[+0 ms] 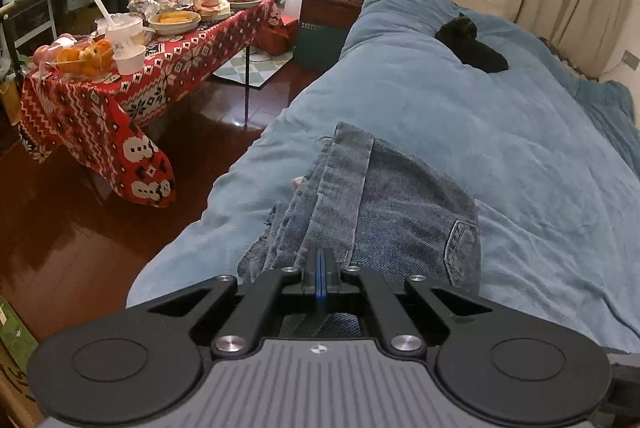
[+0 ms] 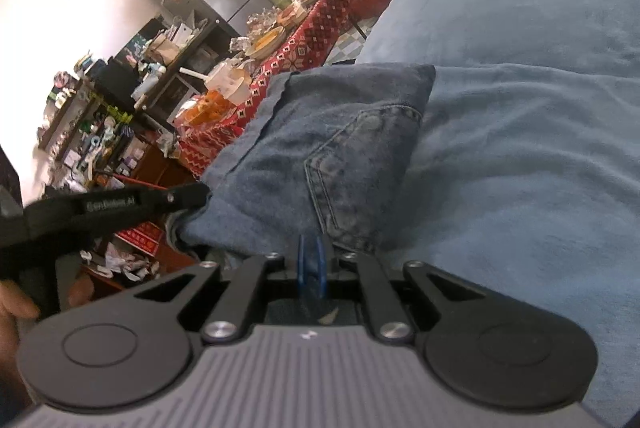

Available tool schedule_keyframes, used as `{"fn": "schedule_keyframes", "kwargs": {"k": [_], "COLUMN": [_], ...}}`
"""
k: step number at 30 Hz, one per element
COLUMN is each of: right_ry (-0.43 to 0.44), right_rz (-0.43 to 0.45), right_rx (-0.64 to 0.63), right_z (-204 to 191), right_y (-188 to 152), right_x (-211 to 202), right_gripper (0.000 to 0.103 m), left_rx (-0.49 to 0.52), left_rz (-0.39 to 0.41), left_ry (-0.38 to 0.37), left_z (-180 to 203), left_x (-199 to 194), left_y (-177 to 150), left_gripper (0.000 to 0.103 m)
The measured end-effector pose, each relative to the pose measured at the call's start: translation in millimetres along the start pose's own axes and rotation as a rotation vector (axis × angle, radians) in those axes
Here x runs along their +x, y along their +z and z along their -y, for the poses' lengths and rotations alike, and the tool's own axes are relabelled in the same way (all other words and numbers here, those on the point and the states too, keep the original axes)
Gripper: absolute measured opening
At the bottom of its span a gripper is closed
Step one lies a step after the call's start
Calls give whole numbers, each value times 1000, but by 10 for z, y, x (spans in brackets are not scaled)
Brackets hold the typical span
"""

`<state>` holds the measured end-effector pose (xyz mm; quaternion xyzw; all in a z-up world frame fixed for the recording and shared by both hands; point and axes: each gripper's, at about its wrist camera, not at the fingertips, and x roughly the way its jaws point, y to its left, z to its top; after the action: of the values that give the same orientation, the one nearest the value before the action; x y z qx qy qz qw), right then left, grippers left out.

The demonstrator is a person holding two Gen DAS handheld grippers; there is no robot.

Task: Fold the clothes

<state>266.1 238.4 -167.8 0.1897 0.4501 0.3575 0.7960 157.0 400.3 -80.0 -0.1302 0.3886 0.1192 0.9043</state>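
**Pinching one pair of jeans at both ends on the bed**

Starting at 9 o'clock in the left wrist view, one bench [image 1: 224, 40] under a red patterned cloth carries cups, a bowl and a bag of oranges [image 1: 82, 58]; it stands on the dark wooden floor, apart from the bed. Toward 6 o'clock the left gripper [image 1: 320, 268] has its fingers pressed together on a folded edge of the jeans [image 1: 384, 200]. Only one garment of denim shows. Its long axis runs away from the camera toward 12 o'clock, a hemmed band uppermost and one pocket corner at 4 o'clock. The jeans lie on the blue blanket [image 1: 500, 132] covering the bed, near its floor-side edge. At 1 o'clock one black item [image 1: 472, 46] rests on the blanket, well apart from the denim.

In the right wrist view, the left gripper's black body enters from 9 o'clock, reaching the denim's near-left edge. The right gripper [image 2: 312, 268] at 6 o'clock pinches the jeans' near edge, fingers closed on the cloth. Here the bundle stretches toward 12 o'clock, one stitched pocket [image 2: 360, 164] facing up, with bare blanket at 3 o'clock.
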Motion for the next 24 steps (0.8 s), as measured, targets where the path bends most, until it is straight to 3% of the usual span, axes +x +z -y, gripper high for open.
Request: {"fn": "schedule_keyframes", "kwargs": {"k": [4,7,13,15,20,24], "right_ry": [-3,-17,-52,-58,-81,-97], "right_rz": [-11,-11,102,130,125,85], "right_rx": [51,103,153,153,195,215], "right_z": [87,238,464,508,671,731], "right_y": [-4,131,624,814,1233,1335], "right_x": [-44,-77,-139,-87,379,767], "right_gripper": [11,11,11,11,11,11], "left_rx": [-11,34,101,169,226,251], "left_rz": [-5,-23,-55,-69,-225,-342], "left_ry": [-4,-29,-93,-87,-72,-44], "left_z": [15,6,72,192,452,602], "left_x": [-32,-69,-106,-30,739,1351], "left_y": [14,138,643,845,1201,1352], "left_gripper": [3,3,6,11,11,9]}}
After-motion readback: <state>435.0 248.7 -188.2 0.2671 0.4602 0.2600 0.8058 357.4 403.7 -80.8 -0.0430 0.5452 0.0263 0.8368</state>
